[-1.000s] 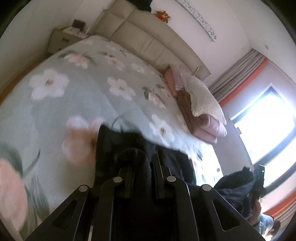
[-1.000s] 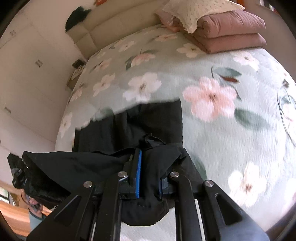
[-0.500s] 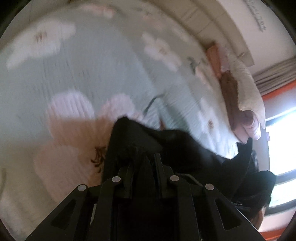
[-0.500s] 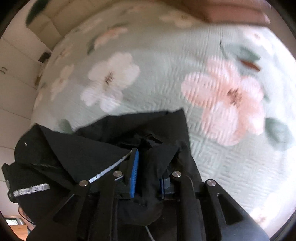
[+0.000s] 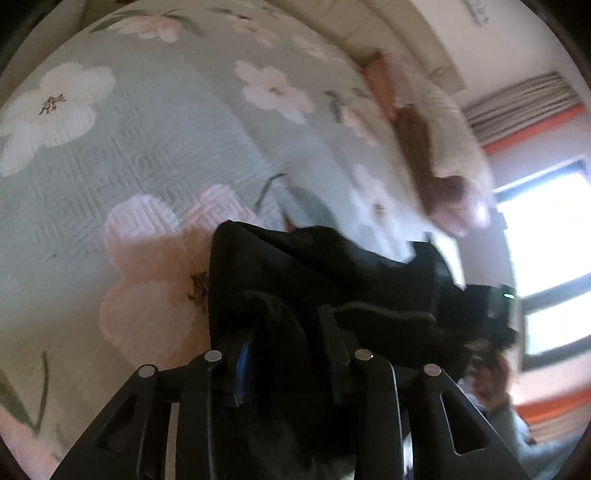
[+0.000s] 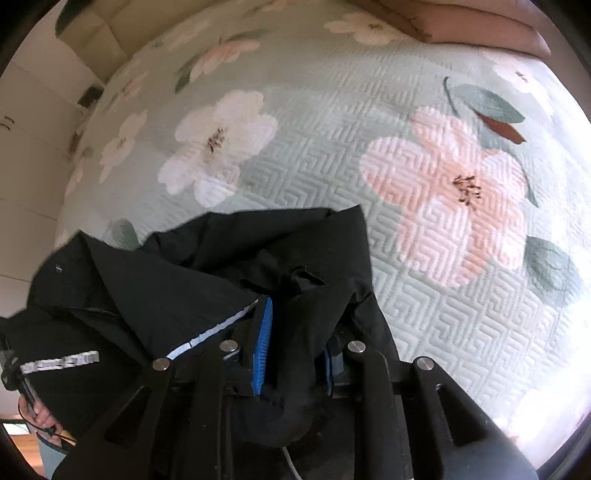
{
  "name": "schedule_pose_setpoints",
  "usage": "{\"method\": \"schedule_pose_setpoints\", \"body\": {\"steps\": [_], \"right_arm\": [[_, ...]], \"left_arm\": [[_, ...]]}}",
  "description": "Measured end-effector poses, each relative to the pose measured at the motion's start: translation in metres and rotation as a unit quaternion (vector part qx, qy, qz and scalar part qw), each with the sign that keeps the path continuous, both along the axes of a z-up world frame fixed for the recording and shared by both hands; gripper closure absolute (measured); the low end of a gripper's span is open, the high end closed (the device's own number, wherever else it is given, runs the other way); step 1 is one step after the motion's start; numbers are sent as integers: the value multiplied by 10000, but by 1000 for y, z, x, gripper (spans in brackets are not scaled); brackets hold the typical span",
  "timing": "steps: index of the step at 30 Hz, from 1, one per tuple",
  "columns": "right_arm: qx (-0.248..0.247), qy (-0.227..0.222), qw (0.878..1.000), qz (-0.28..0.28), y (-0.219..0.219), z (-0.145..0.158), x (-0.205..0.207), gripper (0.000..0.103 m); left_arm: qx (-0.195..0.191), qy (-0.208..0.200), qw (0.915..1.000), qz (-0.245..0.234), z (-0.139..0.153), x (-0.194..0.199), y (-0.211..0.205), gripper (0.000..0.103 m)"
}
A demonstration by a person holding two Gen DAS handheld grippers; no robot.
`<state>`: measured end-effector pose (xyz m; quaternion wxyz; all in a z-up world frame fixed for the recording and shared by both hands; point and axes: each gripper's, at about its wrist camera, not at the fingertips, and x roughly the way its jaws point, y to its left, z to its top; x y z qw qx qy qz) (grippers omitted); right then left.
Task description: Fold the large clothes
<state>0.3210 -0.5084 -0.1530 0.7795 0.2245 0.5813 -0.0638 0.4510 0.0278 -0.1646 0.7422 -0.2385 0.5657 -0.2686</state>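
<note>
A large black garment (image 5: 317, 269) hangs between my two grippers over a green floral bedspread (image 5: 155, 155). My left gripper (image 5: 284, 332) is shut on a bunched fold of the garment. In the right wrist view the same garment (image 6: 207, 273) spreads left, showing a white stripe and a printed label. My right gripper (image 6: 295, 332) is shut on another fold between its blue pads (image 6: 263, 350). The garment's far edge touches the bedspread (image 6: 369, 155).
Folded brown and pink bedding with a cream pillow (image 5: 443, 147) lies at the head of the bed. A padded headboard (image 6: 96, 26) and white wardrobe (image 6: 26, 122) stand behind. A bright window (image 5: 546, 258) is at the right. A person's hand (image 6: 40, 417) shows low left.
Both grippers have dropped closer to the bedspread and tilted down, carrying the garment. The garment's far edge now rests on the bed. Both grips hold.
</note>
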Motion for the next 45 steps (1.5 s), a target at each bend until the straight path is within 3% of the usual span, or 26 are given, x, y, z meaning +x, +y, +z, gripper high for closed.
{"method": "schedule_pose_setpoints", "body": {"steps": [3, 6, 7, 9, 10, 15, 19, 20, 24, 27, 28, 29, 30, 31, 34, 37, 39, 40, 42, 45], "right_arm": [[169, -162, 9997, -21, -8, 18, -10, 77], [296, -199, 9994, -37, -9, 32, -21, 68], [411, -295, 9987, -65, -11, 38, -27, 66], [547, -468, 9972, -178, -15, 52, -40, 48], [492, -564, 9970, -208, -15, 59, -44, 44], [-61, -812, 9967, 51, -15, 75, -51, 19], [-644, -731, 9925, 739, -10, 45, -22, 18], [-807, -697, 9897, 958, -8, 35, -12, 18], [-855, -735, 9804, 1619, -7, 5, 23, 18], [-770, -747, 9770, 1845, -6, -16, 45, 18], [-721, -618, 9776, 1879, -6, -26, 52, 20], [-669, -529, 9772, 1946, -3, -33, 55, 47], [-683, -497, 9757, 2021, 2, -35, 54, 73], [-940, -548, 9723, 2069, 9, -33, 49, 75], [-1815, -824, 9599, 1973, 21, -7, 27, 84], [-2561, -1239, 9437, 1688, 20, 39, 15, 86], [-2566, -1502, 9422, 1546, 16, 64, 25, 86], [-2691, -1572, 9383, 1497, 17, 72, 36, 86], [-2956, -1598, 9306, 1451, 21, 67, 60, 86], [-2777, -1169, 9448, 1288, 14, 26, 97, 86]], "left_arm": [[-500, -25, 9987, 102, 30, -17, 35, 66], [-4, -409, 9986, 347, 61, -28, 58, 33], [26, -458, 9983, 366, 67, -28, 63, 30], [-36, -543, 9973, 484, 72, -24, 71, 30], [51, -564, 9971, 511, 72, -20, 70, 30], [832, -438, 9950, 326, 29, 4, 28, 30], [1423, -196, 9894, 188, -16, 27, -6, 30], [1400, -135, 9898, 219, -22, 31, -6, 30], [525, 237, 9982, 152, -43, 46, -5, 30], [442, 317, 9985, -117, -57, 57, -20, 30], [458, 344, 9983, -138, -62, 61, -25, 30], [478, 350, 9982, -92, -67, 64, -29, 30], [574, 266, 9980, 22, -69, 66, -31, 41], [684, 187, 9975, 70, -67, 66, -34, 62], [1019, -132, 9942, 303, -47, 55, -34, 88], [747, -634, 9926, 715, 1, 42, -18, 92], [508, -955, 9906, 837, 34, 47, -12, 92], [589, -1110, 9883, 864, 44, 51, -13, 92], [939, -1404, 9813, 918, 54, 65, -24, 91], [1360, -1105, 9797, 973, 20, 92, -36, 91]]}}
